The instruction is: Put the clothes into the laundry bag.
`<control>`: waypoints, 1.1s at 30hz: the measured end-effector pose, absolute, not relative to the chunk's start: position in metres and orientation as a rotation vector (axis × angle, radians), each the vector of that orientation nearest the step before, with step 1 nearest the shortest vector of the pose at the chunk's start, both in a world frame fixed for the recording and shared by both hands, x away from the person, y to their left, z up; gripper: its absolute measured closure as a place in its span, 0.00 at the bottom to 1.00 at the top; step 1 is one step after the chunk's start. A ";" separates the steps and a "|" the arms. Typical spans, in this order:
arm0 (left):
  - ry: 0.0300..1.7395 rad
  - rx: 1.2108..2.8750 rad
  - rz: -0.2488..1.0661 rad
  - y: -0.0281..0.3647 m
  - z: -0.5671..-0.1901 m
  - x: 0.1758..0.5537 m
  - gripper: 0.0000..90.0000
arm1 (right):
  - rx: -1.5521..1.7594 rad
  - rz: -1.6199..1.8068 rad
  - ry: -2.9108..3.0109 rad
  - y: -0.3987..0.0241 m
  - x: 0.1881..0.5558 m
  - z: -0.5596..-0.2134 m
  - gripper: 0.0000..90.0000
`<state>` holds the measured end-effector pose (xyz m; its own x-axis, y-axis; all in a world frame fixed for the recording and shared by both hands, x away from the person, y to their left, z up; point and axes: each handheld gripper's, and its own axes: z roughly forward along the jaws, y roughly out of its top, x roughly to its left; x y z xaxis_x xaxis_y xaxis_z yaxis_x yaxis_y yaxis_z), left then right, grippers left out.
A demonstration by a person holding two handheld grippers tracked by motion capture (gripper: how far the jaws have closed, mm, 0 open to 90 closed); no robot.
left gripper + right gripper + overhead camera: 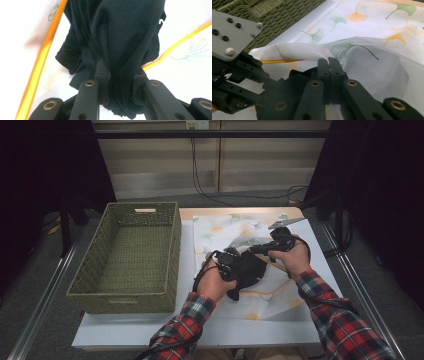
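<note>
1. The left tongs (117,82) are clenched on a bunched black garment (117,37); in the left gripper view the cloth is gathered between the two jaws and hangs past them over the bag below.
2. The right tongs (329,72) are pressed together on the white mesh edge of a laundry bag (372,62) printed with ginkgo leaves, lifting that edge so the mouth gapes beside the orange zip.
3. In the high view the garment (247,270) sits mid-table, toward the near edge, on the bag (225,232), which lies flat across the right half of the table (125,332). The left tongs (231,265) are at the garment's left side; the right tongs (255,249) are just beyond it, toward the far edge.
4. The relation that matters, as I judge it: the raised bag mouth lies just past the garment, on the right tongs' side, so the left hand, already gripping the cloth, is the one to push it in under the lifted mesh.
5. The garment has no clear long axis; it is crumpled into a lump.
6. A green woven basket (127,255) stands along the table's left edge, well apart from the garment.
7. Hard to make out: how wide the bag mouth is open, and how much of the garment is already inside.
</note>
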<state>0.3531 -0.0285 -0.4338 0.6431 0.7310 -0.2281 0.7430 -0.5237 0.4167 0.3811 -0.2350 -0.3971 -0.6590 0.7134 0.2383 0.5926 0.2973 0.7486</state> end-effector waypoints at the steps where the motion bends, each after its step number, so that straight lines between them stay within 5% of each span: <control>1: 1.159 2.372 -0.044 -0.028 -0.434 0.354 0.82 | 1.220 1.295 2.416 -0.235 0.381 -0.397 1.00; 33: 1.220 2.201 0.066 -0.043 -0.432 0.376 0.88 | 1.209 1.324 2.415 -0.236 0.380 -0.394 1.00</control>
